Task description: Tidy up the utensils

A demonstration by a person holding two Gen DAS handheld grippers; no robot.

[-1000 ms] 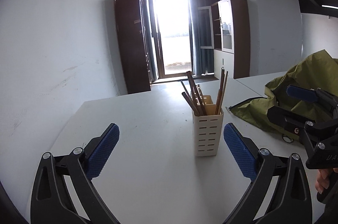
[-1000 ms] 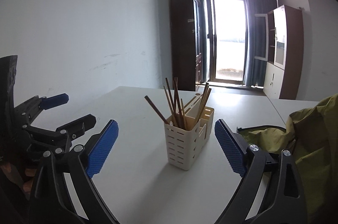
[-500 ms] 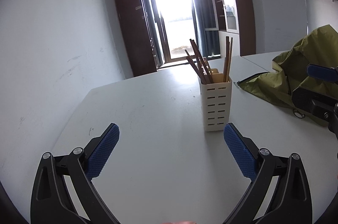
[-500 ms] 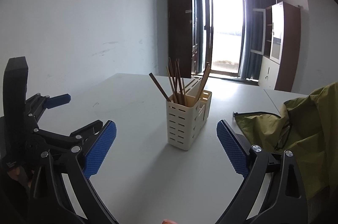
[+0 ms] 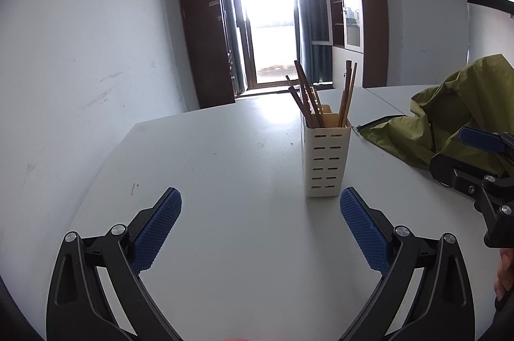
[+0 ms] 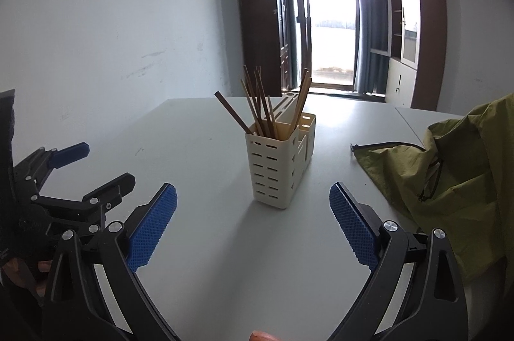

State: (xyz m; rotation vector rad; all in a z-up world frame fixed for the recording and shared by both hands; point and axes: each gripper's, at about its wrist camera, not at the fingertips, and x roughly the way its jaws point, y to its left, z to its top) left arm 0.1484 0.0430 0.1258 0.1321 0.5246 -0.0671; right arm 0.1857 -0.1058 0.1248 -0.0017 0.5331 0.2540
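You'll find no text you can read here: the pale label on the dark cabinet (image 5: 212,3) is too small and blurred to make out in either view.

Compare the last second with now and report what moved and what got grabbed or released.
Only the views shifted: the left gripper dipped toward the table and came back up a little, and the right gripper drew slightly nearer the utensil holder. Nothing was grabbed or released. Both grippers stayed wide open and empty. The holder, its chopsticks and the green jacket kept their places.
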